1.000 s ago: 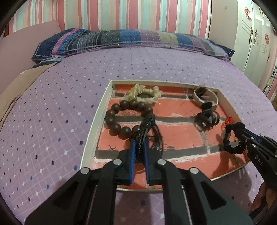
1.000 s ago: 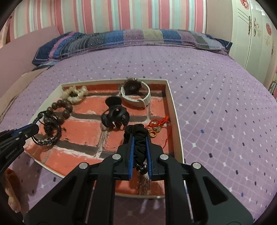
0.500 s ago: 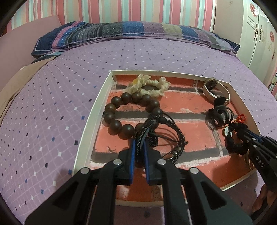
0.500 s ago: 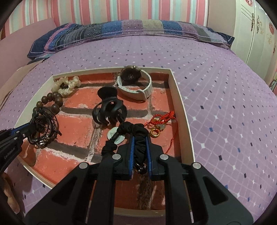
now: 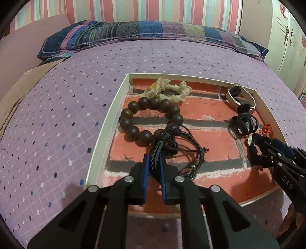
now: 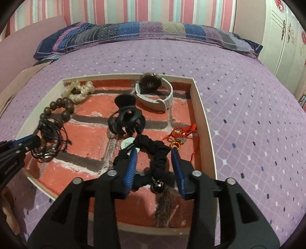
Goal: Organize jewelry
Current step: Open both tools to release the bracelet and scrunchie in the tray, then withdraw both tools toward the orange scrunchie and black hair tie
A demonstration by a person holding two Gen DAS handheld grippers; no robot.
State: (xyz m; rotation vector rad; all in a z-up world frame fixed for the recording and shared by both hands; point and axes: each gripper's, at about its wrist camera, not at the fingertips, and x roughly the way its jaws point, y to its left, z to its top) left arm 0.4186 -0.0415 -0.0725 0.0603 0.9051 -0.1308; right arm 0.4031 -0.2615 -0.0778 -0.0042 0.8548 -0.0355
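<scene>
Black scrunchie (image 6: 158,155) lies in the tray (image 6: 202,115) between your right gripper (image 6: 155,166) jaws, which have just been spreading to release it there, while your left gripper (image 5: 153,168) pinches the cord bracelets (image 5: 172,141) over the tray floor.

Tray (image 6: 200,107): white rim, red brick-print floor. Bedspread (image 6: 248,115): purple with small white and blue diamonds. Beads (image 5: 133,132): dark brown. Scrunchie (image 6: 158,153): black. Cord (image 6: 183,132): red. Wall (image 6: 133,11): pink, teal and white stripes.
</scene>
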